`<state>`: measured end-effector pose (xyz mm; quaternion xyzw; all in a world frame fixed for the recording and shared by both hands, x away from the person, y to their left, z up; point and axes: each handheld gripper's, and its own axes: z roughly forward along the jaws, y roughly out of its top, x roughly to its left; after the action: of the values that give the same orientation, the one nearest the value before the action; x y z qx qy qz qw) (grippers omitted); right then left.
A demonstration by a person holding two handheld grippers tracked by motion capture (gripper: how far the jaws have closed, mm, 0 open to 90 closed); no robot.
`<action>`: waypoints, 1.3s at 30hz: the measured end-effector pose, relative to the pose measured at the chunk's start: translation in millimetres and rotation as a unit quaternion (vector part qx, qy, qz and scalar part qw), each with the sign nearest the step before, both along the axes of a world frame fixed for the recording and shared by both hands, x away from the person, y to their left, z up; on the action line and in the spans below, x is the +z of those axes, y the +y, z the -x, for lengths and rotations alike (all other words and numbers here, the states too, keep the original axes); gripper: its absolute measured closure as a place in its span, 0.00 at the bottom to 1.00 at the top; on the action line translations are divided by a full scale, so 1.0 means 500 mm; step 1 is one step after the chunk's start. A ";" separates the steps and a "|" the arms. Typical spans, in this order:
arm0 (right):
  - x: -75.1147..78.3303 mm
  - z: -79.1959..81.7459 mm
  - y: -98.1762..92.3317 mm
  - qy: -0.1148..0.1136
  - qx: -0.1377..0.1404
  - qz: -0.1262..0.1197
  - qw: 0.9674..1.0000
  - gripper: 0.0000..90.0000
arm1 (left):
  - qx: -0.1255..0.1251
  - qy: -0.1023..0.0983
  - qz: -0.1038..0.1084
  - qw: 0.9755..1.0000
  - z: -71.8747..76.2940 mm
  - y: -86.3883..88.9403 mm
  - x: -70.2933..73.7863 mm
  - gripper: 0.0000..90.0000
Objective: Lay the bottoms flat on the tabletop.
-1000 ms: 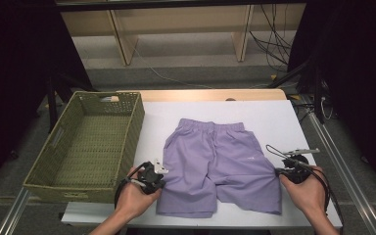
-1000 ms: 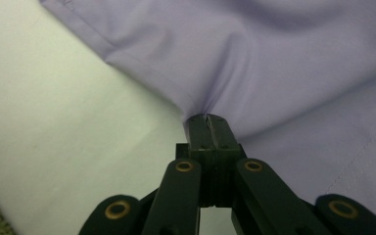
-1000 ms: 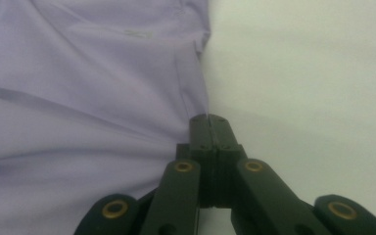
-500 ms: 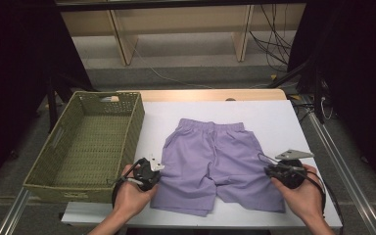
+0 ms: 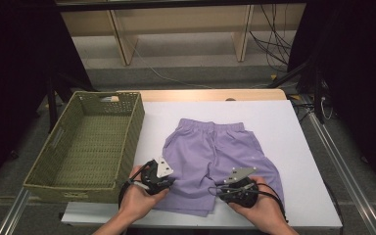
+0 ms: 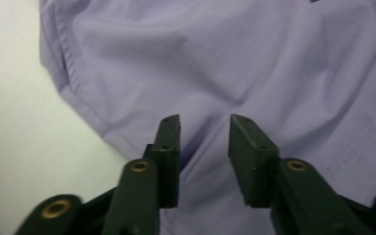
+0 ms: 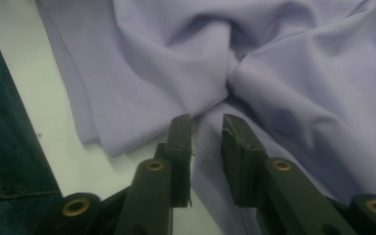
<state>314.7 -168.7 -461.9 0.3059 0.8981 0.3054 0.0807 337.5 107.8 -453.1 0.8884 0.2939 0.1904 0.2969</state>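
Green basket (image 5: 85, 147) left of shorts (image 5: 215, 156)

Both forearms come in from below, each hand wrapped around its gripper's body. The left gripper (image 5: 162, 172) points forward and slightly inward, its jaws just opened to a small gap, gripping nothing. The right gripper (image 5: 227, 185) lies close beside it, pointing inward, jaws likewise parted, pads pressing nothing.
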 end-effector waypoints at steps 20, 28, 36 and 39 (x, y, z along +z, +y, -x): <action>0.001 0.010 0.014 0.019 0.027 0.012 0.999 1.00 | -0.068 -0.014 0.029 0.997 0.025 -0.031 0.018 0.54; 0.020 0.042 0.013 0.067 0.067 -0.028 0.995 1.00 | -0.123 0.000 0.044 0.991 0.045 -0.061 0.027 0.52; 0.022 0.041 -0.005 0.090 0.074 -0.068 0.991 0.95 | -0.174 0.019 0.036 0.984 0.057 -0.102 0.028 0.51; 0.033 0.035 -0.031 0.069 0.044 -0.077 0.994 0.86 | -0.191 0.031 0.033 0.981 0.060 -0.119 0.022 0.51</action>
<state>297.4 -184.4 -445.5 0.2919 0.8878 0.3552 -0.0192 307.3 48.1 -442.1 0.9232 0.1339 0.0930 0.3479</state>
